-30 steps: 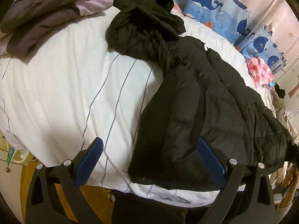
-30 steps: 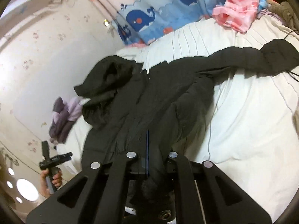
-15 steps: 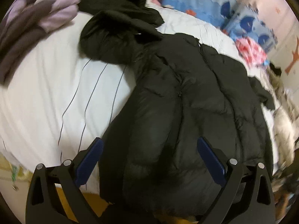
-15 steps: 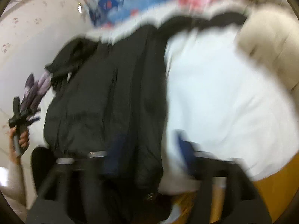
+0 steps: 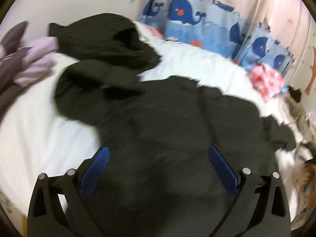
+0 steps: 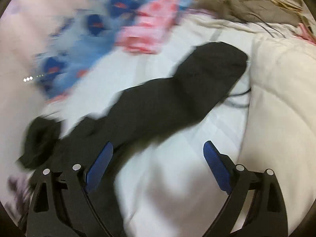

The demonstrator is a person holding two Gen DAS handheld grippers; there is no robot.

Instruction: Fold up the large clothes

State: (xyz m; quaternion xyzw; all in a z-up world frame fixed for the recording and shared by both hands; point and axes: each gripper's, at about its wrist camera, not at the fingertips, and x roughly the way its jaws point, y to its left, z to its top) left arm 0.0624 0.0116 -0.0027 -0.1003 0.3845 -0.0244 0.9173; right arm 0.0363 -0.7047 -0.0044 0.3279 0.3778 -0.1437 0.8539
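Note:
A large black puffer jacket [image 5: 167, 122] lies spread on the white bed [image 5: 35, 122], its hood [image 5: 106, 39] at the far left. My left gripper [image 5: 158, 162] is open and empty, held over the jacket's lower body. In the right wrist view one black sleeve [image 6: 187, 90] stretches across the white bedding toward the right. My right gripper [image 6: 158, 158] is open and empty, above the bedding just below that sleeve. Both views are motion-blurred.
A purple and grey garment [image 5: 25, 59] lies at the bed's left. A pink checked cloth [image 5: 266, 81] and blue whale-print pillows [image 5: 197, 19] sit at the far side. A cream quilt [image 6: 282, 98] and a grey-brown garment [image 6: 250, 6] lie to the right.
My right gripper let go of the jacket, opened and swung right toward the sleeve. My left gripper stayed open and moved from the bed's edge over the jacket body.

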